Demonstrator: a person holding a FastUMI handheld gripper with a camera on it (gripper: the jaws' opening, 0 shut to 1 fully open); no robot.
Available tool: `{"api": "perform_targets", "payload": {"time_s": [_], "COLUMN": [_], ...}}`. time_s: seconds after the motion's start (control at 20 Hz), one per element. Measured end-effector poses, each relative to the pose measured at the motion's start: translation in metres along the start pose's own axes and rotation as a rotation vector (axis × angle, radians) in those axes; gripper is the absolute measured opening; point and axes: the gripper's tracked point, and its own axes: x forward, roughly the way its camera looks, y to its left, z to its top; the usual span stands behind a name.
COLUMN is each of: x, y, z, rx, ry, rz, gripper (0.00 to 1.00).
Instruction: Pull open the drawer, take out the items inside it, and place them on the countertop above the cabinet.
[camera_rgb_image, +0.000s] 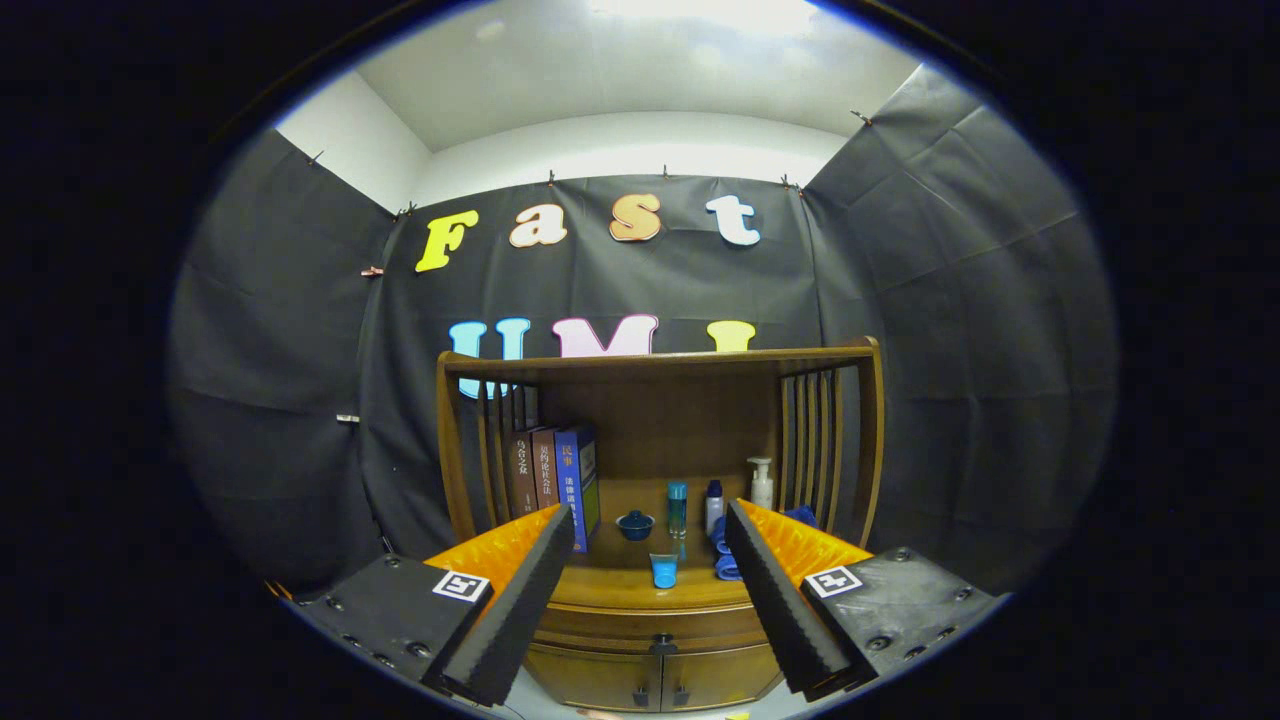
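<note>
One drawer (655, 625): shut, under the desk (650, 590) edge, its knob (660, 645) centred
Tongs (650, 600): spread wide, empty, well short of the cabinet (600, 675)
Bearing: knob lay straight ahead, between the fingers, slightly low
Long axis: drawer front ran crosswise

Black cloth (960, 300) hangs in creased panels on three sides, pinned along its upper edge. Above it rise pale white walls (640, 150) and a white ceiling (620, 70), where a bright light (700, 12) glares overhead. A wooden cabinet (650, 620) with a slatted, open-fronted shelf stands against the back cloth, on a light floor.
</note>
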Motion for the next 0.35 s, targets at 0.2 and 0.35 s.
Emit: {"api": "perform_targets", "payload": {"time_s": [0.2, 0.35], "x": [-0.0079, -0.0103], "y": [0.0005, 0.002], "z": [0.0021, 0.0009], "rx": [0.0, -0.008], "ry": [0.0, 0.005], "rz": [-0.005, -0.007], "gripper": [0.99, 0.99]}}
